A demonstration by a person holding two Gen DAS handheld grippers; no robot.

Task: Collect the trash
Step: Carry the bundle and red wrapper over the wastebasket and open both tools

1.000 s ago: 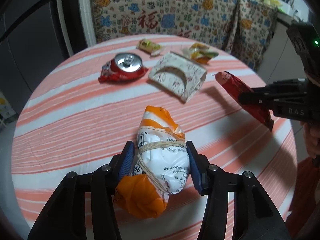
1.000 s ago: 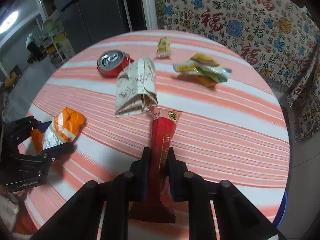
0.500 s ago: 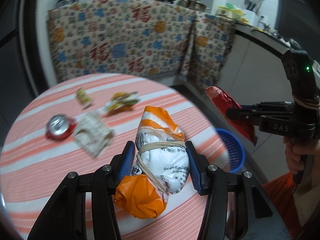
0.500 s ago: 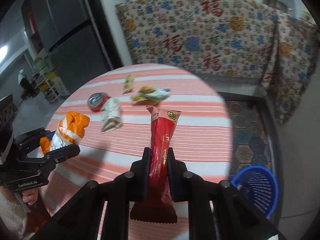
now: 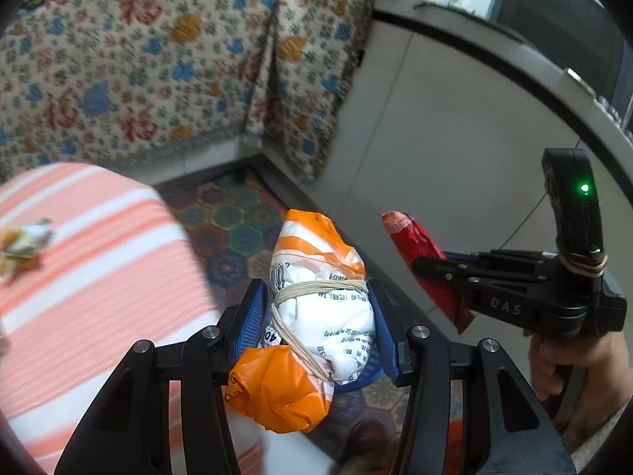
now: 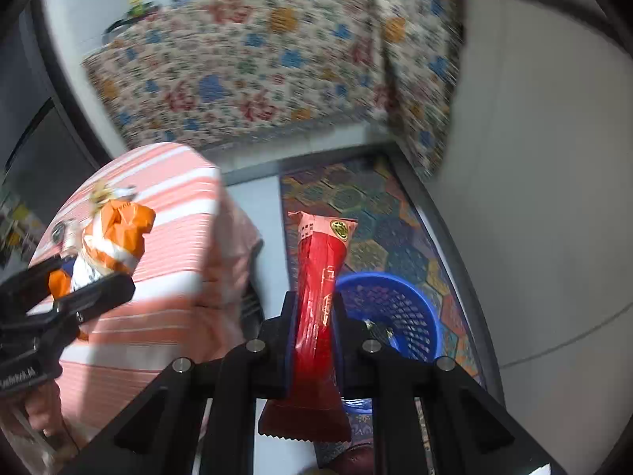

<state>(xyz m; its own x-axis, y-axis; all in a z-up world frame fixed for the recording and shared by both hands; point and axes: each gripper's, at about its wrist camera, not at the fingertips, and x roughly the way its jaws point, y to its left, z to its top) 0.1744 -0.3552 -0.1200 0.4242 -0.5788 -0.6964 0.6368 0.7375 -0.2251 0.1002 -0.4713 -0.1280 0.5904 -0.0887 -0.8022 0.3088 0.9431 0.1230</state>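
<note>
Between the left gripper's (image 5: 316,318) blue fingers (image 5: 250,316), half spread, sits one orange-and-white bag (image 5: 312,316) bound with string, small print unreadable. At three o'clock the right gripper (image 6: 313,318), marked "DAS", pinches one red wrapper (image 6: 318,297) tight. One blue basket (image 6: 399,312) stands on the floor beyond the striped surface's (image 5: 79,297) edge, open floor around it.

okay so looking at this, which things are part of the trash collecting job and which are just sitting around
Part of the job:
- orange-and-white plastic bundle tied with string, in left gripper
- red foil wrapper, in right gripper
- blue mesh plastic basket
- crumpled yellow wrapper on striped tablecloth

Just lying about:
- patterned floral cloth
- hexagon-patterned floor mat
</note>
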